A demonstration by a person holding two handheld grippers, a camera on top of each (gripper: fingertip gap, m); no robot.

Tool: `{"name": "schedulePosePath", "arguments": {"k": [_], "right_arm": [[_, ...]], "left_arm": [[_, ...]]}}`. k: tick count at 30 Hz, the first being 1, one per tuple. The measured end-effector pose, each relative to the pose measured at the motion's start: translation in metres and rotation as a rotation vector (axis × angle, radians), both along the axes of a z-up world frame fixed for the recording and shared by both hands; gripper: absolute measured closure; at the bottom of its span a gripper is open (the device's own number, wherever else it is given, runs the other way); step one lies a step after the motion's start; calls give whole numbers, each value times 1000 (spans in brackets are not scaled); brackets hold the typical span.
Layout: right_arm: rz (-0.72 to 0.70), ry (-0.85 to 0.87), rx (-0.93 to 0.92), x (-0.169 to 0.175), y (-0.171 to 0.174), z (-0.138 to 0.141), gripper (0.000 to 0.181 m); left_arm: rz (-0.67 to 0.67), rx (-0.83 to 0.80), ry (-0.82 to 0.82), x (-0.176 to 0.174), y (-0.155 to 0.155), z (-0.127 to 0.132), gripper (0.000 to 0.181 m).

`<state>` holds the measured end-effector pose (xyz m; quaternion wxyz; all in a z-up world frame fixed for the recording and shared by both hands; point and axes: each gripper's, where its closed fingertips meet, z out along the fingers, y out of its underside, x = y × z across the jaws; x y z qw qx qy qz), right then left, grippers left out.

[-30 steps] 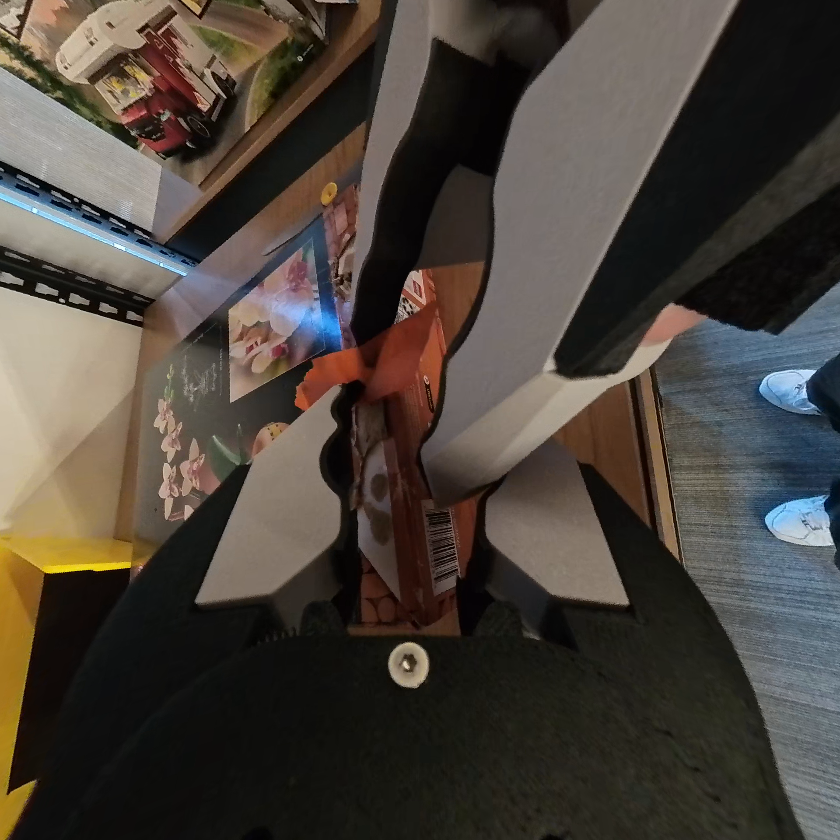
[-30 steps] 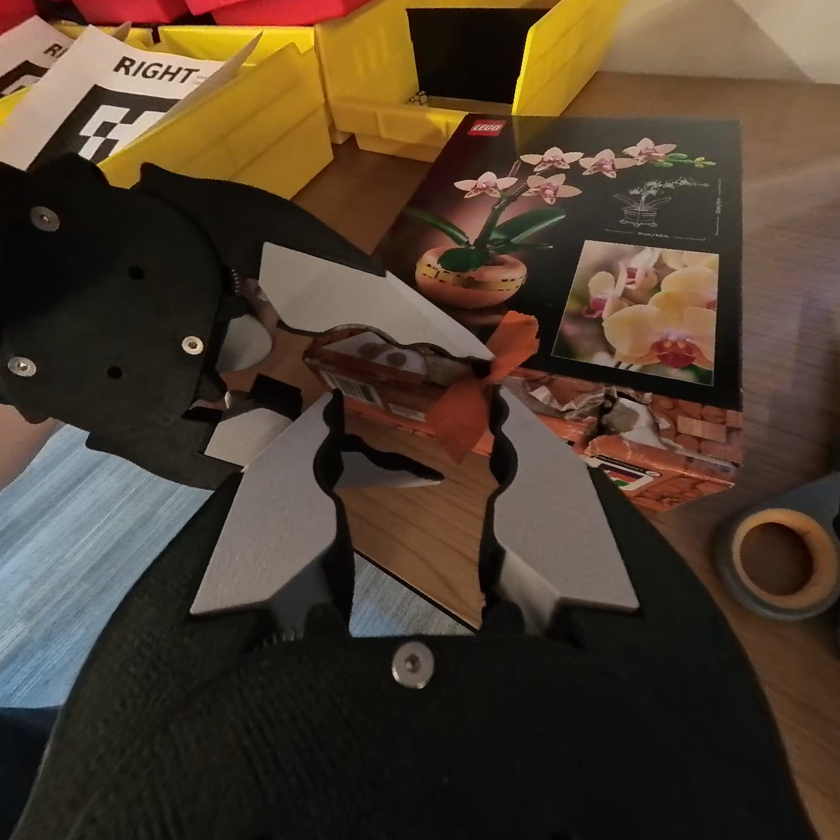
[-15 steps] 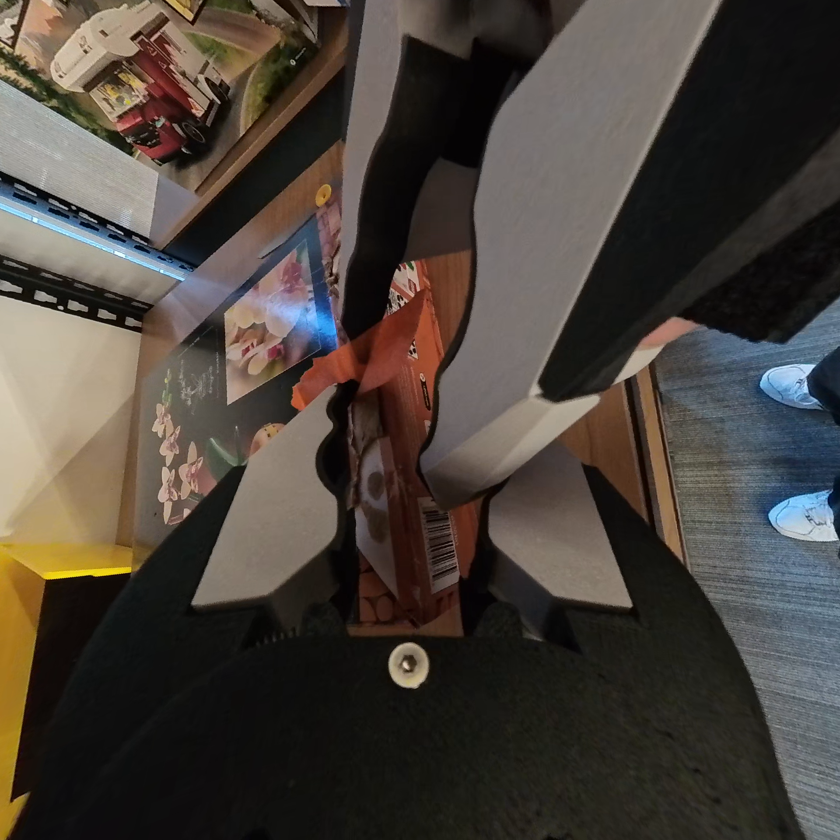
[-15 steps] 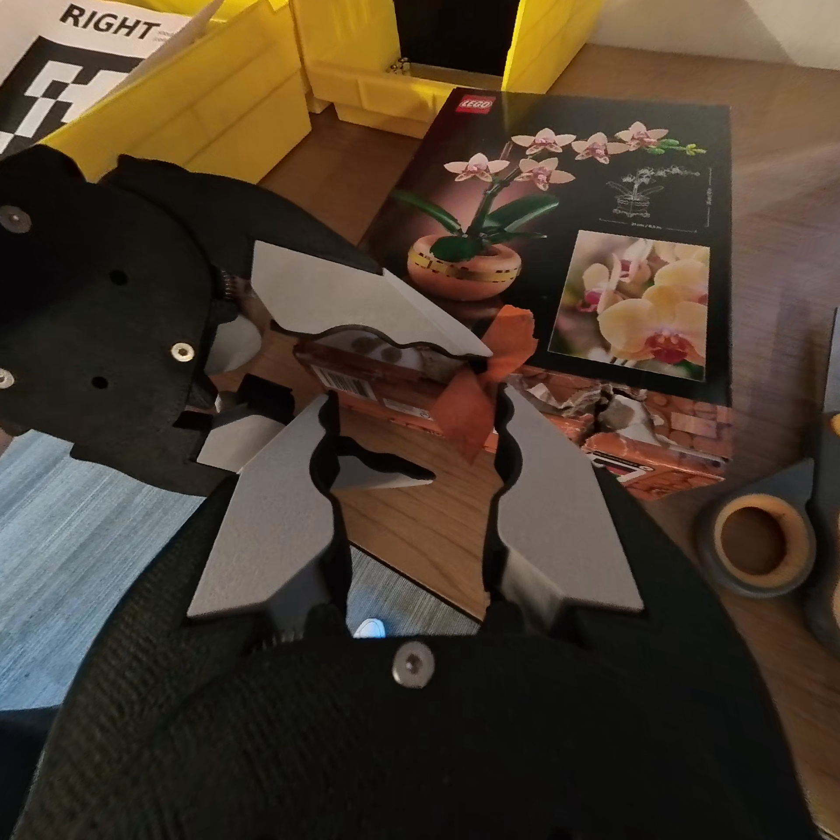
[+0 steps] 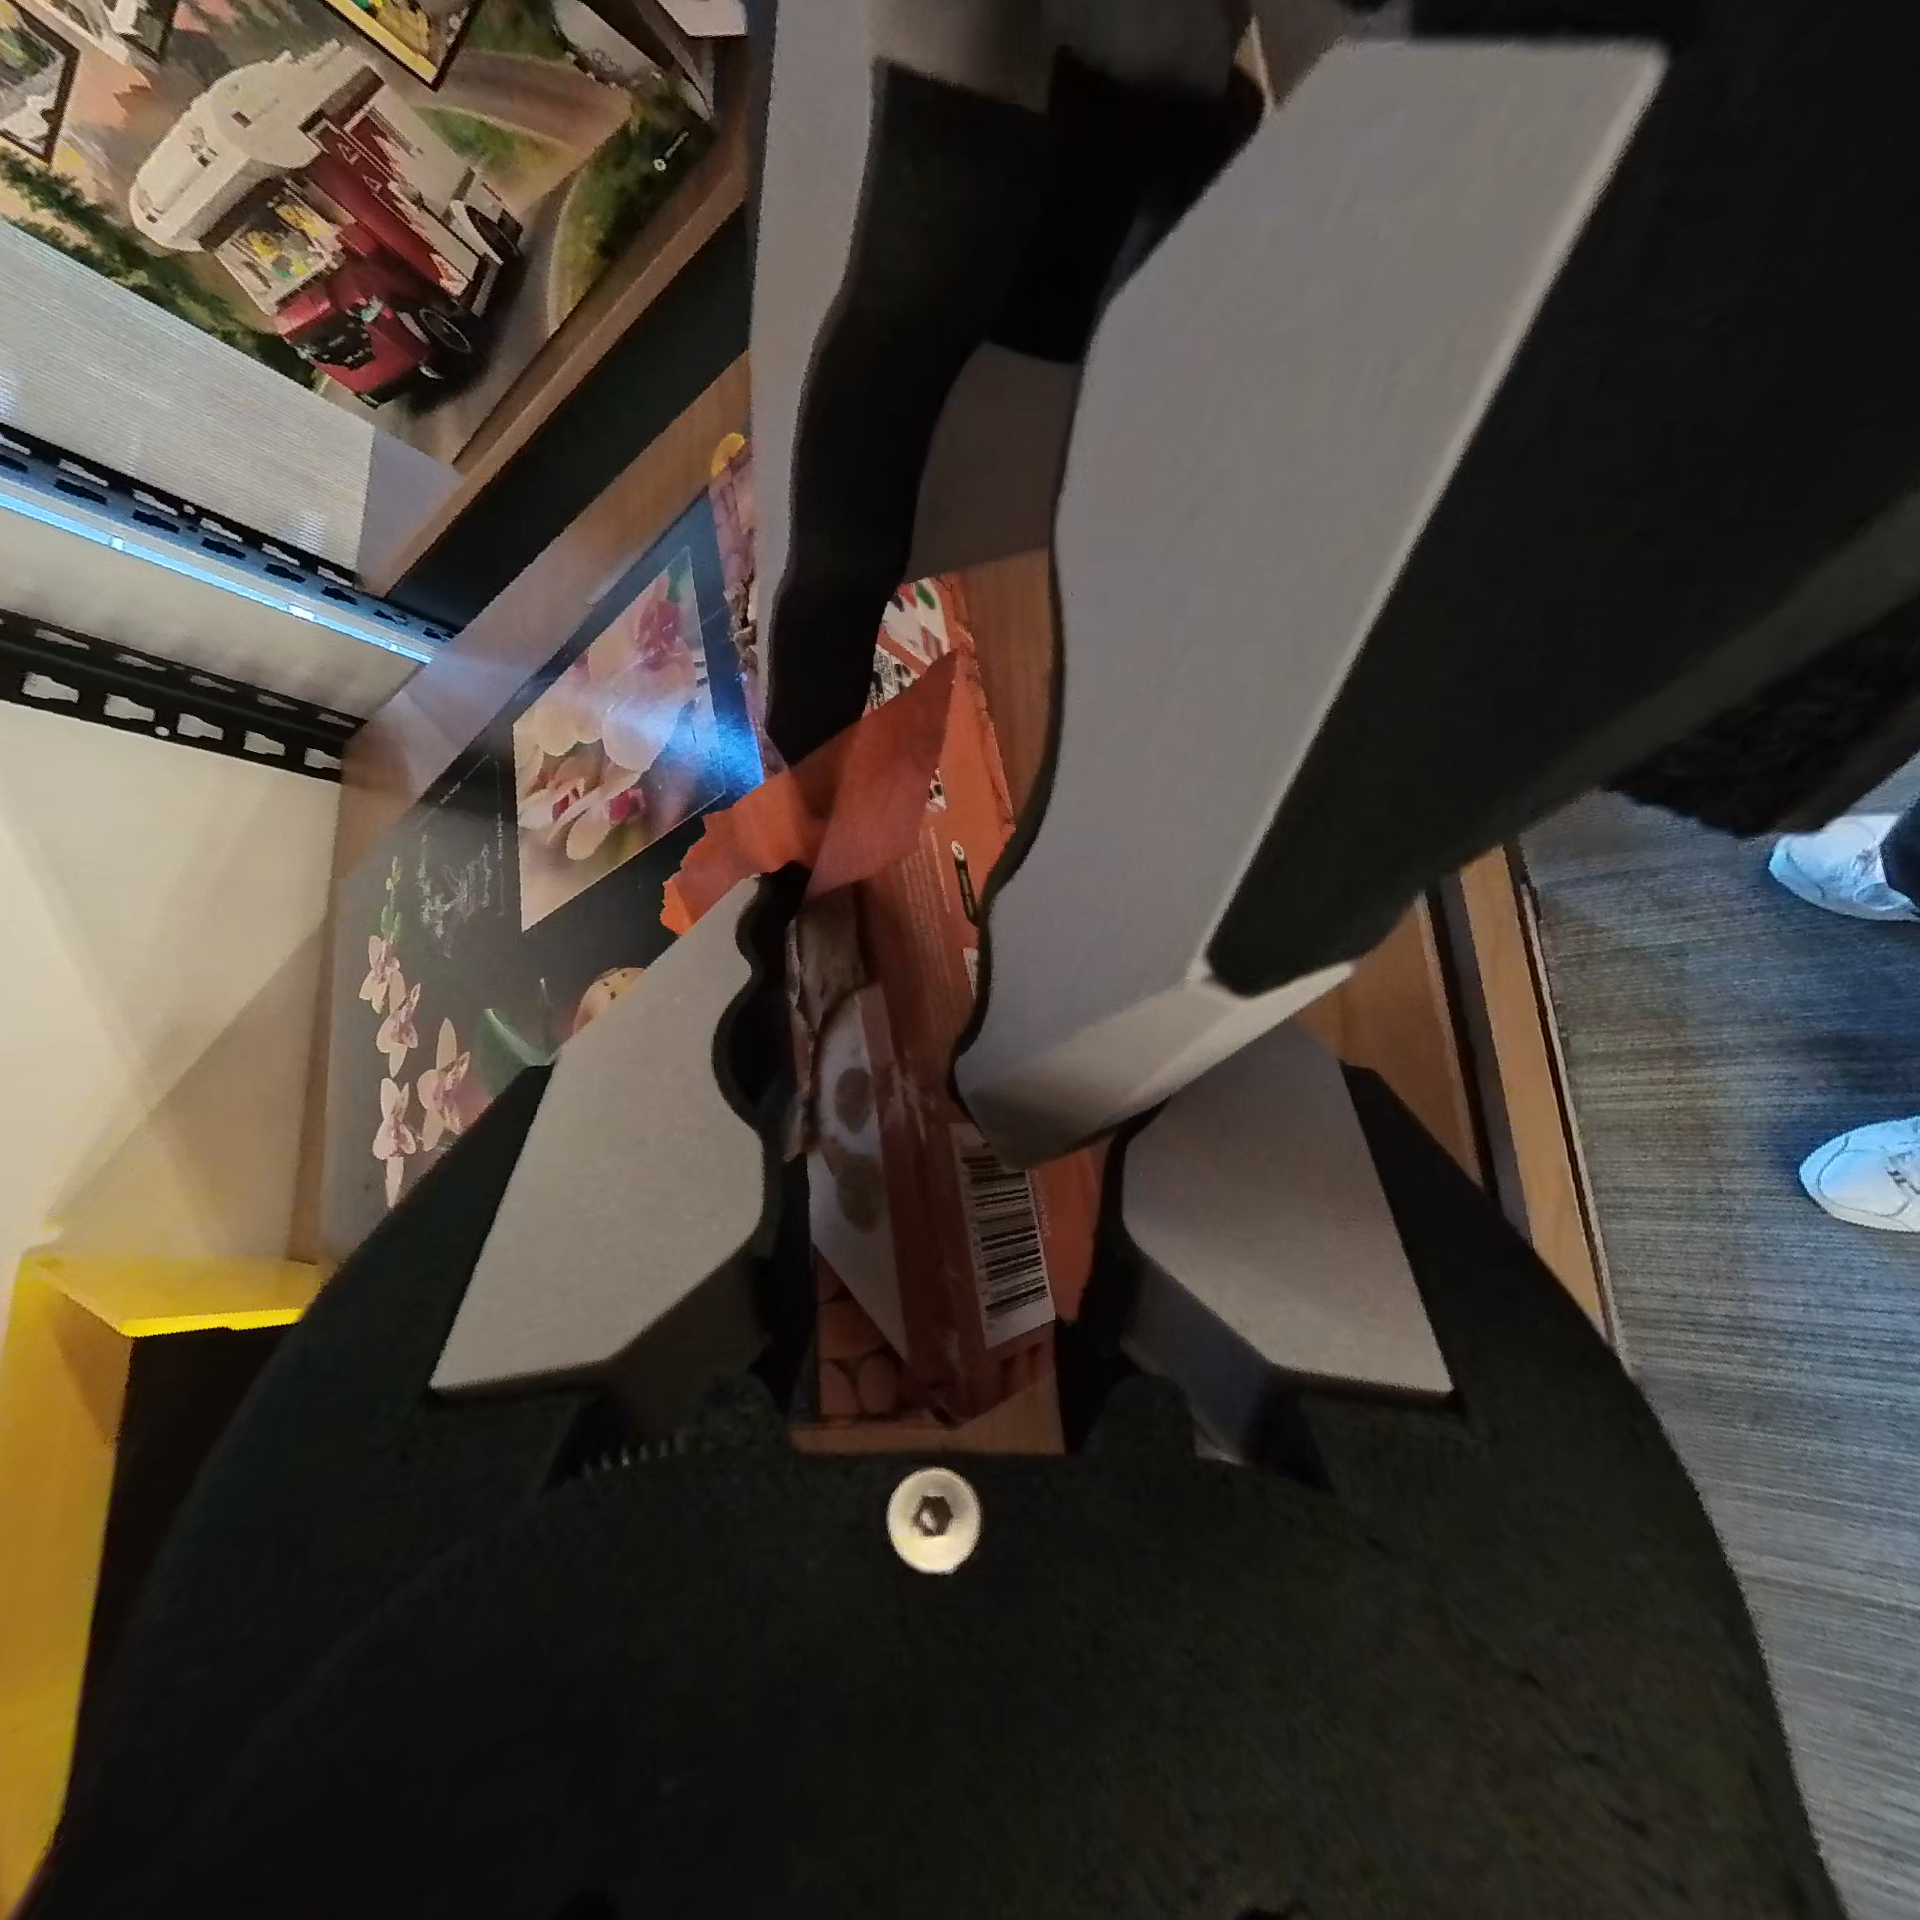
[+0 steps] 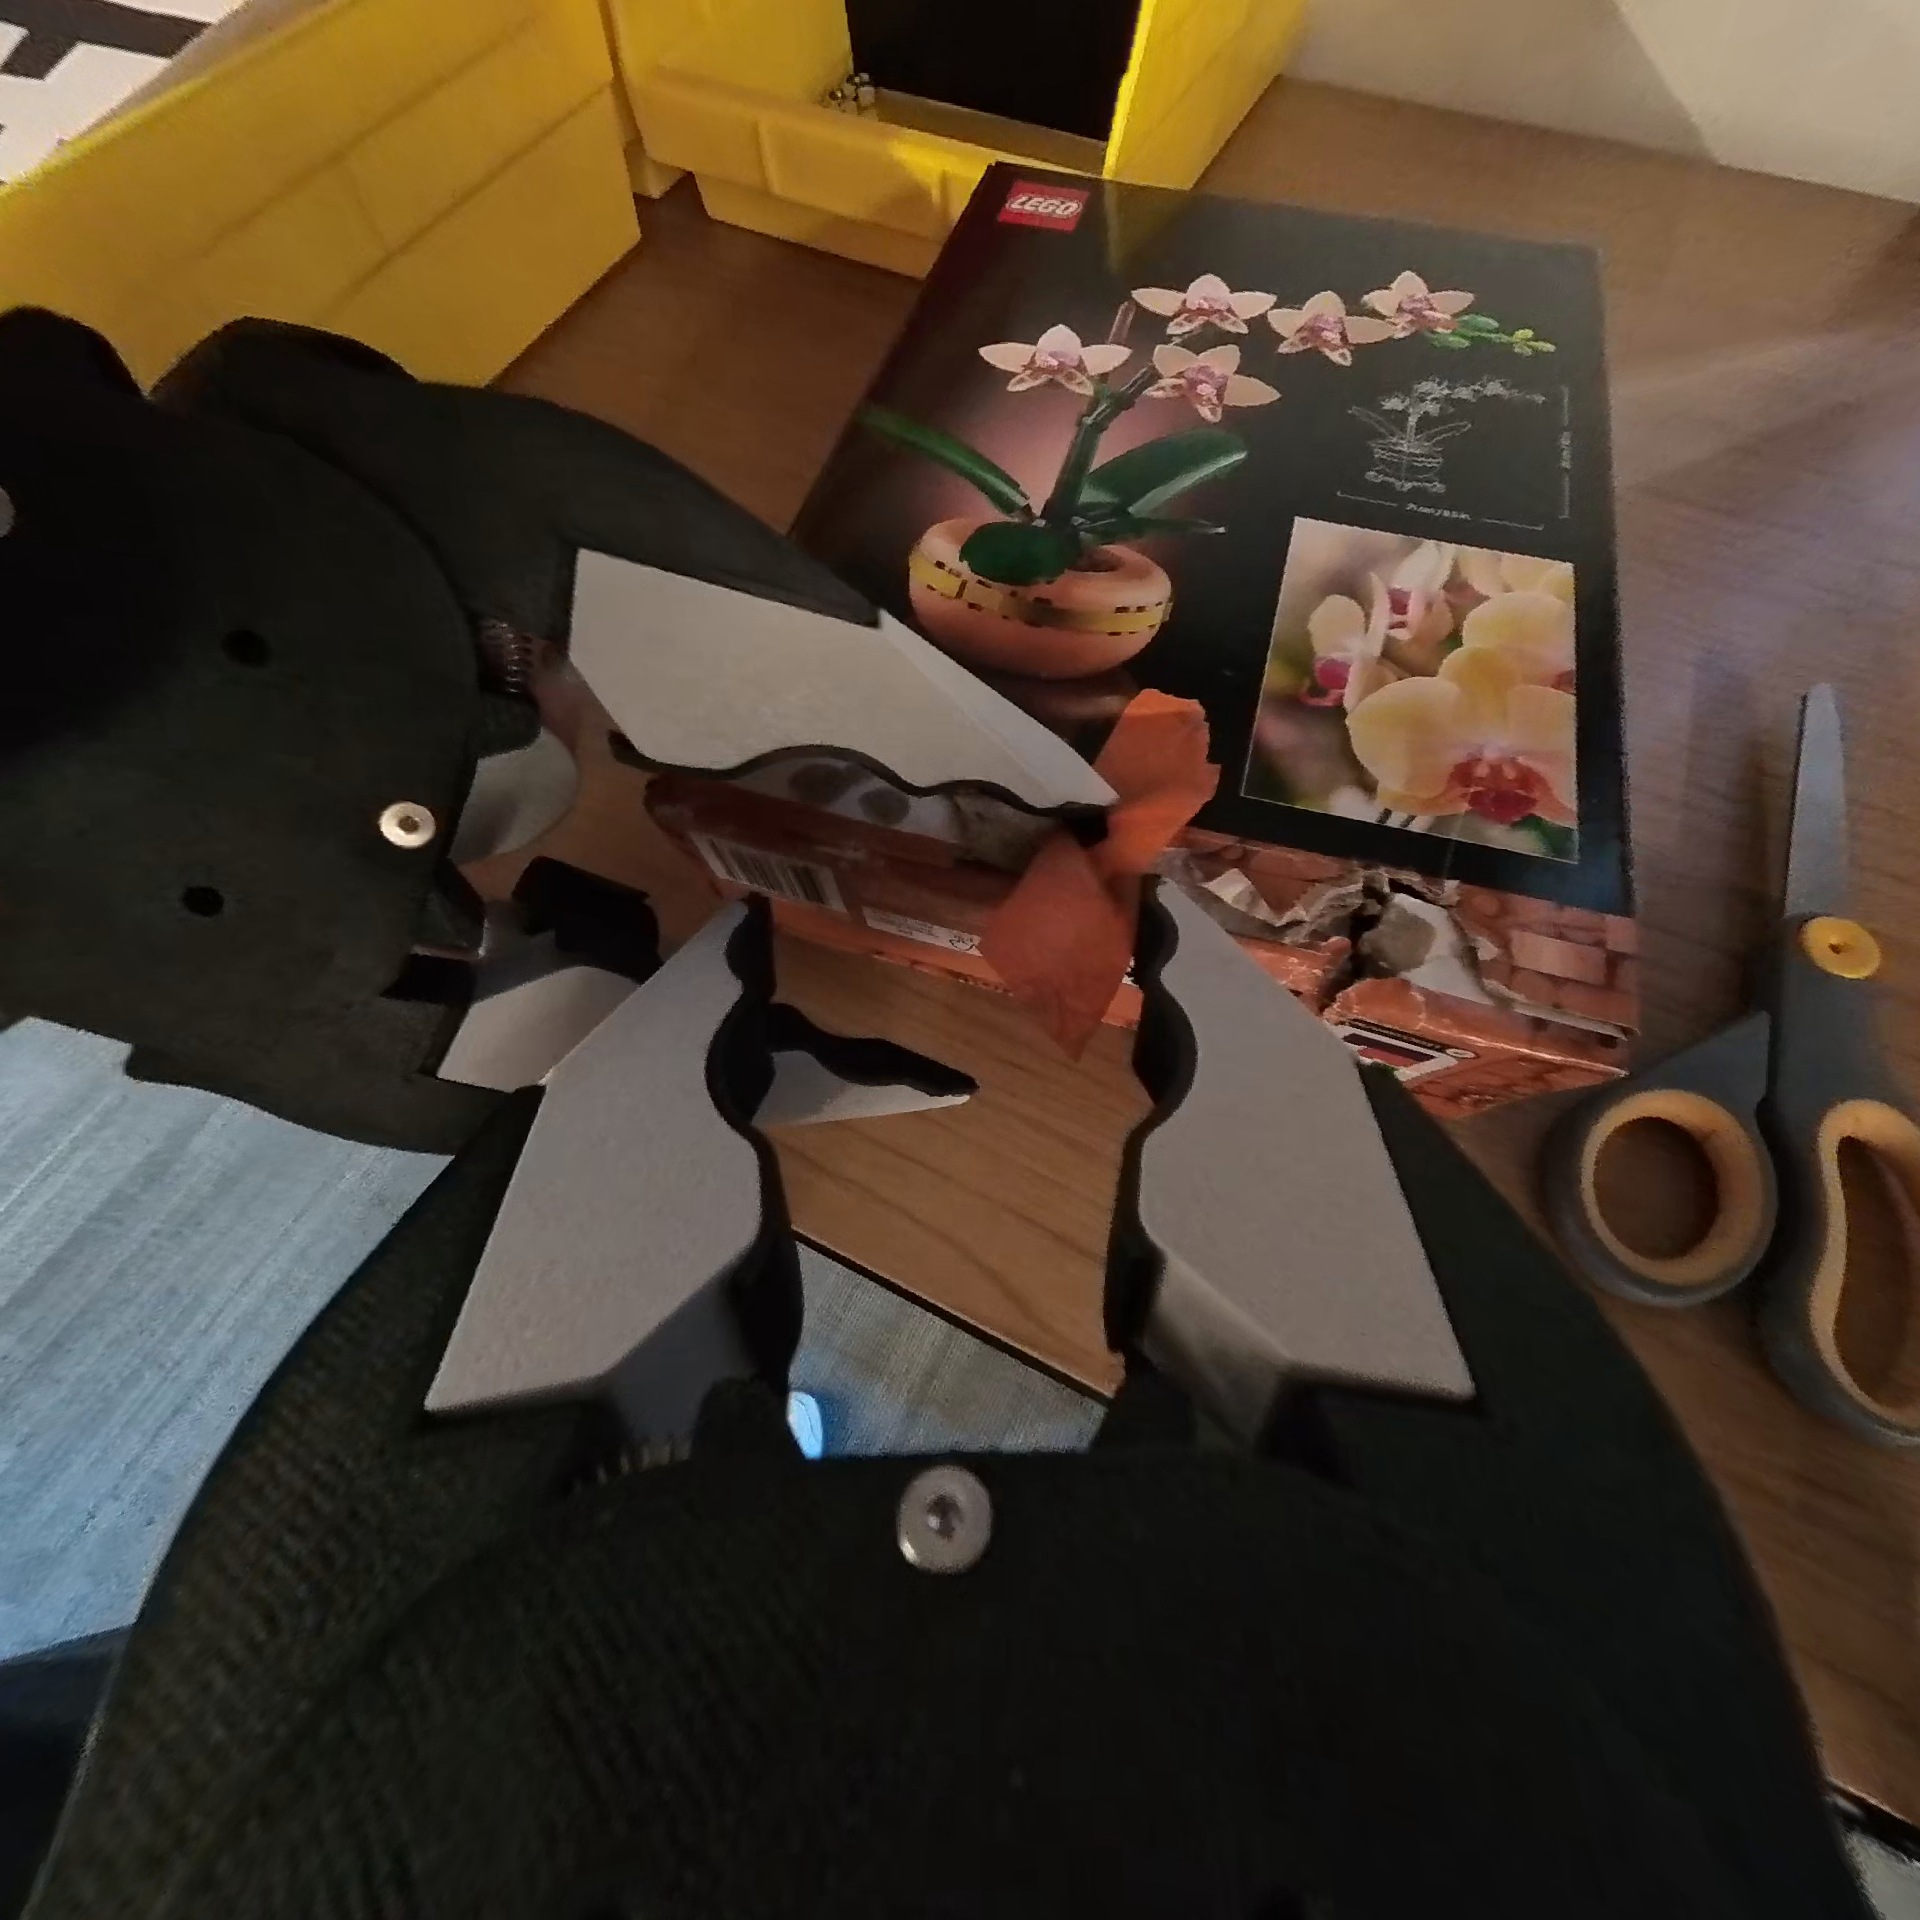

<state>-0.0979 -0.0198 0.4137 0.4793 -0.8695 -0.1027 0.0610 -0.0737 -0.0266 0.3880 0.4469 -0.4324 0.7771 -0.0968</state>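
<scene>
Wooden table under both my tools. My left gripper is clamped on a slim orange-brown carton with a barcode, its torn orange flap sticking out at the end. My right gripper stands apart, jaws wide, tips at either side of that flap; I cannot tell if they touch it. Just beyond lies a black box with orchid pictures, its near edge ripped. Scissors rest to its right. Farther back stand yellow bins; their contents are hidden.
</scene>
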Motion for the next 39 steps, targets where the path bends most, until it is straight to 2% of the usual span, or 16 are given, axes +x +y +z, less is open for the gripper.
{"name": "schedulePosePath", "arguments": {"k": [1, 3, 4, 5, 6, 8, 15, 19, 22, 24, 27, 30, 35, 39], "right_arm": [[-2, -5, -3, 0, 0, 0, 113], [-11, -8, -10, 1, -1, 0, 112], [-54, -34, -9, 8, 0, 0, 98], [-120, -122, 3, 23, 1, 1, 65], [-131, -162, 7, 29, 0, 4, 54], [-89, -124, -11, 22, -3, 7, 68], [0, -109, 17, 20, -14, 13, 74], [122, 57, 100, 22, -24, 31, 91], [265, 228, 288, 23, -24, 61, 153], [302, 320, 341, 31, -16, 65, 180], [399, 364, 304, 26, -8, 50, 181], [390, 249, 316, 35, 2, 32, 181], [458, 91, 378, 44, -7, 18, 181], [503, 56, 390, 41, -18, 9, 181]], "left_arm": [[-1, 3, 3, 0, 0, 0, 117], [-4, 4, 7, 0, -1, 0, 117], [-5, -1, 13, -1, -1, -1, 116], [-3, -8, 22, -1, -2, -2, 115], [-1, -14, 26, -1, -2, -2, 114], [6, -16, 32, -1, -3, -2, 112], [15, -30, 16, -1, -4, 1, 110], [18, -39, 8, -2, -5, 1, 108], [23, -23, 10, -2, -5, 0, 107], [27, -16, 10, -2, -5, -1, 106], [33, -26, 3, -2, -5, 0, 107], [44, -27, -17, -1, -3, 2, 112], [70, 9, -61, 2, 4, 6, 128], [81, 0, -77, 3, 6, 8, 132]]}}
